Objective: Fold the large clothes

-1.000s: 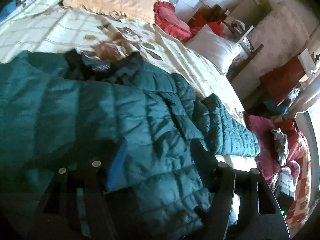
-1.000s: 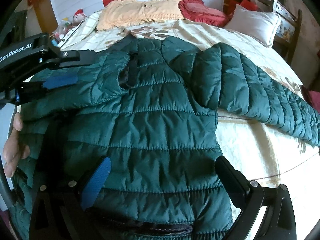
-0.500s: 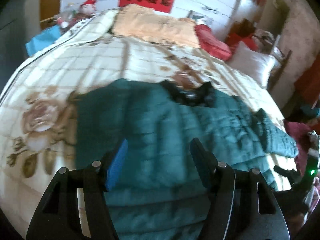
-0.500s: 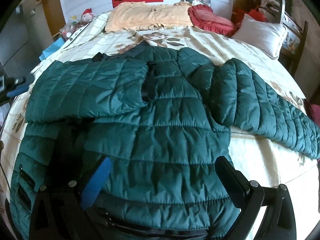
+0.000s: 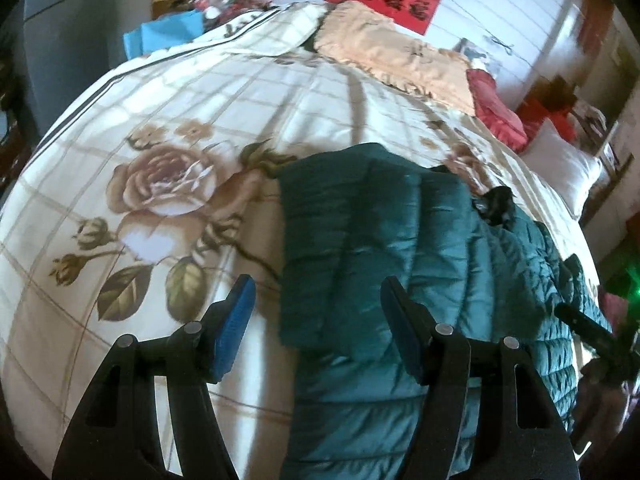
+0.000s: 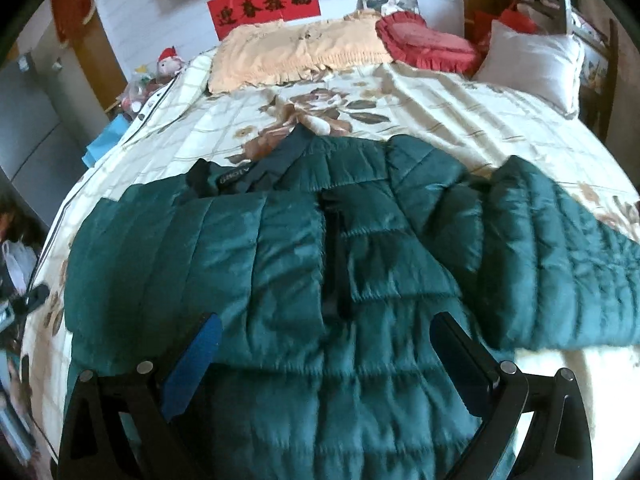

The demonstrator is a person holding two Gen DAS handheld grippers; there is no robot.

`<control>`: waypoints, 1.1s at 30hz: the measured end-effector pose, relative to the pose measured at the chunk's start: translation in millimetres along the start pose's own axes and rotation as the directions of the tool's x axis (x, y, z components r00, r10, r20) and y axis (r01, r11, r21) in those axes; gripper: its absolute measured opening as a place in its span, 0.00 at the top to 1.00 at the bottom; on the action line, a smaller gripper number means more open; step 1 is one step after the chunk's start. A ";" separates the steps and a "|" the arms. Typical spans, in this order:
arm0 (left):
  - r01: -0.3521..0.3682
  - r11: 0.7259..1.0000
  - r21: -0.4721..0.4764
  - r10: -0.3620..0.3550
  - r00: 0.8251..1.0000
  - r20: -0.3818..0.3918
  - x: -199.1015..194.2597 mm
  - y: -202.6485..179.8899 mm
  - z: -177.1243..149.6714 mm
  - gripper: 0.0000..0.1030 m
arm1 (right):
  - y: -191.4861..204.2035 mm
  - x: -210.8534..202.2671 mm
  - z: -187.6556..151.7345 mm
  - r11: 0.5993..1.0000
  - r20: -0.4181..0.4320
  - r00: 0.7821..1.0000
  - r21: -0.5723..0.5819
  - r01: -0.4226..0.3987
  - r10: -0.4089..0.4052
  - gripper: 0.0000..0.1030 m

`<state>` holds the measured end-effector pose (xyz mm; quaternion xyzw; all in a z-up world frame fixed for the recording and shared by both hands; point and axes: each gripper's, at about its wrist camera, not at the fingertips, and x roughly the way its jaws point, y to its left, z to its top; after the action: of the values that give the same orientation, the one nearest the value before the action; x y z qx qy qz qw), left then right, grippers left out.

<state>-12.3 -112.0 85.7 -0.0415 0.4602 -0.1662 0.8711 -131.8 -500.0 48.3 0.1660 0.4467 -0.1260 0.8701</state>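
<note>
Nearest us, at the bottom of the left wrist view, our left hand-held gripper (image 5: 316,330) hangs with its fingers apart and nothing between them, above the jacket's (image 5: 420,272) left edge where it meets the bed (image 5: 160,128). In the right wrist view our right hand-held gripper (image 6: 326,354) is likewise spread wide and empty, low in the frame over the jacket's (image 6: 320,280) lower body. We judge both are parked open so that either can drop onto the next part to fold.

The green padded jacket lies front up across the middle of the bed. One sleeve (image 6: 192,264) is laid across the chest, at centre left of the right wrist view, which tucks it inside the body's outline. The other sleeve (image 6: 560,264) stretches out to the right edge of that frame, flat on the bed. That one looks like the next piece to bring in, so the right hand-held gripper is the better placed of the two. The padding is thick and slippery-looking; a folded sleeve may spring back.

Beyond the collar (image 6: 256,168) the flowered bedspread runs bare up to an orange pillow (image 6: 296,52), a red cushion (image 6: 424,44) and a white pillow (image 6: 532,60) along the top of the frame. A red banner (image 6: 264,4) hangs on the wall behind.
</note>
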 end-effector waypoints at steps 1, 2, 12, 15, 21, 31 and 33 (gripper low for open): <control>-0.005 1.000 -0.004 0.005 1.000 -0.003 1.0 2.8 -0.9 0.37 | 2.0 6.4 3.1 1.000 -0.009 1.000 -0.004 0.005 -0.005 0.00; -0.011 1.000 -0.008 0.011 1.000 -0.009 3.1 6.0 -2.0 0.37 | 3.3 12.9 6.0 1.000 -0.019 1.000 -0.008 0.008 -0.008 0.00; -0.018 1.000 -0.019 0.017 0.999 -0.028 15.7 9.9 -6.3 0.37 | 5.9 42.2 14.3 0.999 -0.056 0.998 0.036 -0.041 0.043 0.52; -0.017 1.000 -0.018 0.017 1.000 -0.026 16.3 6.2 -6.2 0.37 | 22.5 34.5 14.2 0.998 -0.022 1.000 -0.055 -0.014 0.013 0.78; -0.011 1.000 -0.009 0.011 1.000 -0.013 14.7 -4.6 -3.1 0.37 | 32.1 -10.7 19.3 0.988 0.133 0.991 -0.149 0.041 -0.021 0.89; -0.006 1.000 0.015 0.006 1.000 -0.013 22.2 -22.5 -2.1 0.37 | 1.5 -51.2 35.1 0.983 0.231 0.967 -0.126 0.136 -0.104 0.90; -0.011 1.000 0.019 0.011 1.000 -0.022 26.7 -23.6 -2.8 0.37 | -2.4 -44.6 33.5 0.978 0.224 0.964 -0.119 0.174 -0.144 0.90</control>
<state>-6.7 -142.7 68.4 -0.0288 0.4683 -0.1663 0.8673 -133.5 -512.4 102.7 0.0548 0.3698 -0.1815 0.9095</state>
